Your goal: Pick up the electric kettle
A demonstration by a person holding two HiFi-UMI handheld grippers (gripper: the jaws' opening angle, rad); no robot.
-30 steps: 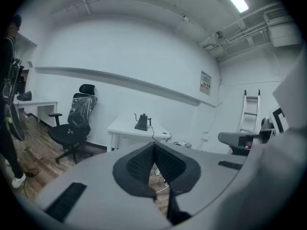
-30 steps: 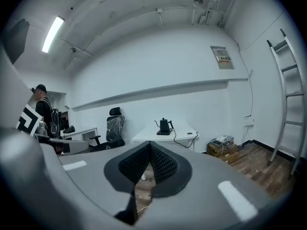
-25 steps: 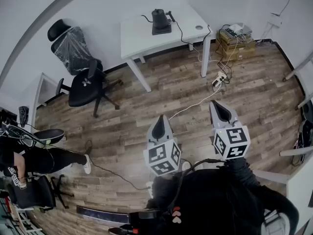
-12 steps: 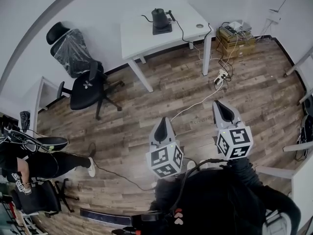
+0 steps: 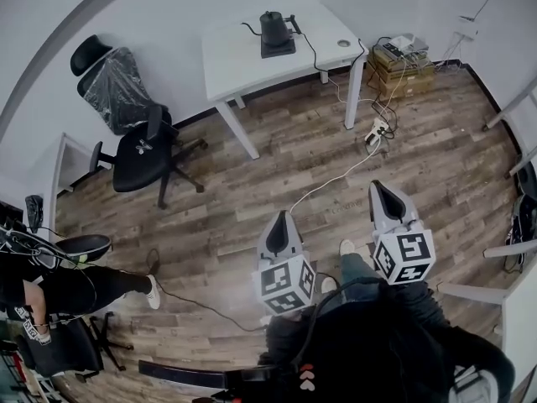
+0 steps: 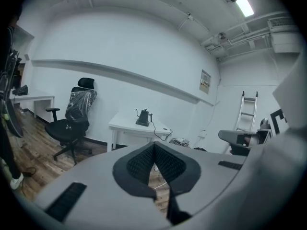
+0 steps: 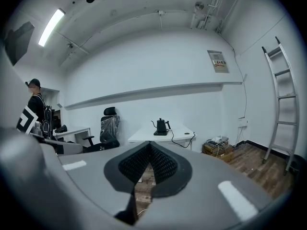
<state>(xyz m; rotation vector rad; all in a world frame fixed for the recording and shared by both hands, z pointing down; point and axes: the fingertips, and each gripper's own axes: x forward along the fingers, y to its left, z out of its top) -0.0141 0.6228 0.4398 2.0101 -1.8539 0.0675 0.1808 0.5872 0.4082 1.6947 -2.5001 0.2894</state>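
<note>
One kettle (image 5: 273, 28), one table (image 5: 239, 57), one plastic-wrapped chair (image 5: 134, 154), two hand-held grippers (image 5: 281, 218) (image 5: 383, 189).

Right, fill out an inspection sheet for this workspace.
Surface: white table against the wall.
Job's things: black electric kettle upright on its base, on the table.
Clutter: cardboard boxes on the floor beside the table.
Grippers: left gripper and right gripper both shut, empty, over the floor.
Cables: black cord off the base; white cable across the floor to a power strip.
Surroundings: wooden floor, black office chair, ladder.

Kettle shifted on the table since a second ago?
No. The kettle sits on the same spot of the white table, near its back edge.
</note>
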